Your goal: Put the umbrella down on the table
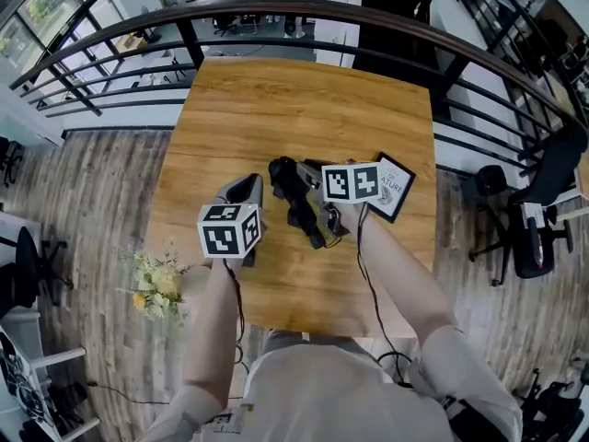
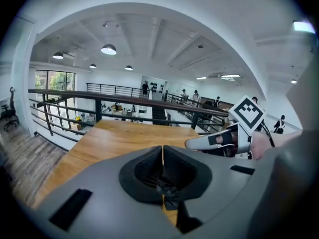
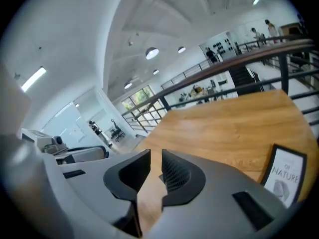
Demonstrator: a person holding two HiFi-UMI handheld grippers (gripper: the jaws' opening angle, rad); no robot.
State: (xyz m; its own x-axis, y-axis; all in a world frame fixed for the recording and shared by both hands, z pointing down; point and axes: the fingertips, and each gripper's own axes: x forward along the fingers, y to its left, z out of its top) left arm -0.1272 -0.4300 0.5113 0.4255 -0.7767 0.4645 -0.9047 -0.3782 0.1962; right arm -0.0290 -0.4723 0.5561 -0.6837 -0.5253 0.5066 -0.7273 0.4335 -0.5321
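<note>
A black folded umbrella [image 1: 296, 201] lies near the middle of the wooden table [image 1: 304, 99], handle end towards me. My left gripper [image 1: 250, 185] hovers just left of it, and in the left gripper view its jaws [image 2: 162, 149] are shut tip to tip. A small dark crumpled bit [image 2: 168, 192] shows in the hollow behind the tips; what it is I cannot tell. My right gripper [image 1: 313, 166] hangs over the umbrella's right side. In the right gripper view its jaws [image 3: 155, 158] stand a narrow gap apart with only bare wood between them. The left gripper view also shows the right gripper [image 2: 193, 143].
A black-framed print [image 1: 393, 187] [image 3: 285, 176] lies at the table's right edge. A bunch of pale flowers [image 1: 158, 279] sits off the table's left edge. A dark railing [image 1: 276, 12] runs behind the table, and an office chair [image 1: 543, 210] stands to the right.
</note>
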